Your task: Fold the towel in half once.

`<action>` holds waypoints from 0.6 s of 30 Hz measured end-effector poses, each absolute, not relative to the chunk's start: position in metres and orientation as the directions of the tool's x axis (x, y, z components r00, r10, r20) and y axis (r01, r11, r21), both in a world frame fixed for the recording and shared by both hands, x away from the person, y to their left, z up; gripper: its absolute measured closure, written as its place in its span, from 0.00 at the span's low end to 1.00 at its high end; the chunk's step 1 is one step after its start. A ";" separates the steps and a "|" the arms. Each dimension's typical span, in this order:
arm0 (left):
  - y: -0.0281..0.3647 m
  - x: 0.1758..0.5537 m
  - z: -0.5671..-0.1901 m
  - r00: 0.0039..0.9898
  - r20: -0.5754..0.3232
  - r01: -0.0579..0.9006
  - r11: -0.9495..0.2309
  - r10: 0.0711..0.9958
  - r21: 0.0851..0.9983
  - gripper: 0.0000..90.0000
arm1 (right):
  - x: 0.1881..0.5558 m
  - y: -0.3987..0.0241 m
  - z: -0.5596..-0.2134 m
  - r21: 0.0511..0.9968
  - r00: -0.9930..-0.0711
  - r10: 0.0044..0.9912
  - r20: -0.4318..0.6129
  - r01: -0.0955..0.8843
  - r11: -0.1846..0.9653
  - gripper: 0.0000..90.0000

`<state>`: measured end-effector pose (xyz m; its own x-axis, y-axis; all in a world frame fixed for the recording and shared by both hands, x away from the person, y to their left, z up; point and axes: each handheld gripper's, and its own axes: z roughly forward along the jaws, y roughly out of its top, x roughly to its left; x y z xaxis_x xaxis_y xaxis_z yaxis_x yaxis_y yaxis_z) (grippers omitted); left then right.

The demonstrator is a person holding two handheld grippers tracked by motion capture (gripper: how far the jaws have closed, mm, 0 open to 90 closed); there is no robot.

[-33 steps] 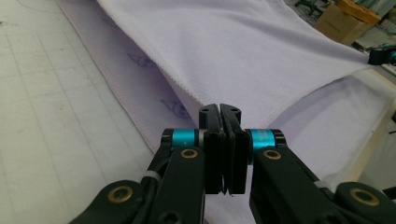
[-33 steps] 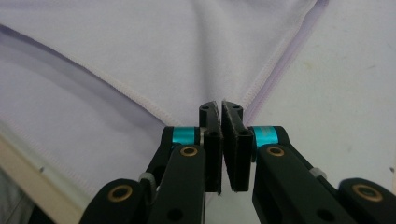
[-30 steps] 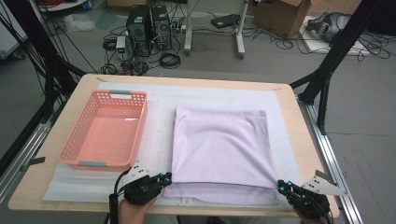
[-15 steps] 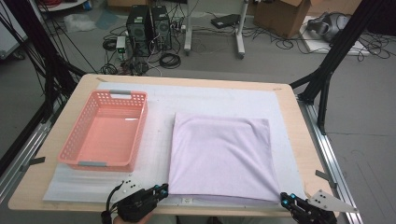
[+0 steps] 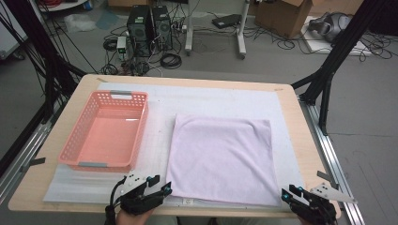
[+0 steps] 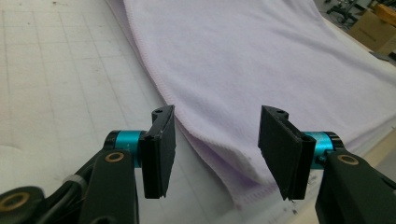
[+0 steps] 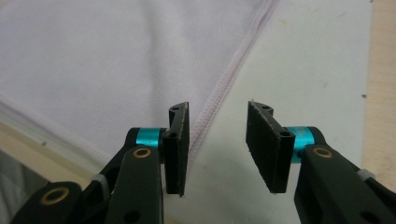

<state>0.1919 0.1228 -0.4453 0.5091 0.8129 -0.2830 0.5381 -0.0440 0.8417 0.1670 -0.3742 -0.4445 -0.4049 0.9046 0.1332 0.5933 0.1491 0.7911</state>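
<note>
Both hand-held grippers sit low at the near tabletop (image 5: 300,117) edge, jaws just opened, nothing clamped. Left hand-held gripper (image 6: 215,154) straddles the lilac towel's (image 5: 220,157) near-left corner; right hand-held gripper (image 7: 217,144) is at its near-right corner. Towel lies flat, folded, beside pink basket (image 5: 75,145).

The right gripper (image 5: 287,193) is cut off at the high view's bottom edge, at 5 o'clock. The towel (image 7: 93,60) runs past the right gripper view's top edge.
</note>
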 end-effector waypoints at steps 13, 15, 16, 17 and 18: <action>0.109 0.213 -0.458 0.559 -0.270 0.595 -0.152 0.784 0.790 0.94 | 0.187 -0.360 -0.448 0.743 -0.481 0.865 0.141 0.629 0.228 0.96; 0.109 0.210 -0.455 0.571 -0.259 0.589 -0.169 0.779 0.790 0.96 | 0.184 -0.364 -0.446 0.747 -0.490 0.858 0.155 0.626 0.223 0.96; 0.112 0.207 -0.452 0.576 -0.271 0.588 -0.160 0.771 0.793 0.96 | 0.182 -0.367 -0.444 0.753 -0.497 0.853 0.160 0.620 0.220 0.97; 0.115 0.204 -0.450 0.581 -0.283 0.587 -0.152 0.763 0.795 0.96 | 0.178 -0.369 -0.440 0.762 -0.499 0.850 0.170 0.614 0.208 0.97; 0.118 0.201 -0.448 0.586 -0.298 0.588 -0.143 0.753 0.796 0.96 | 0.174 -0.372 -0.436 0.767 -0.501 0.846 0.181 0.611 0.198 0.97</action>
<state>0.2006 0.1181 -0.4478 0.5863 0.7533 -0.2979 0.5878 -0.1427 0.7963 0.1742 -0.3724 -0.4364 -0.5011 0.8463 0.1807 0.6108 0.1979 0.7667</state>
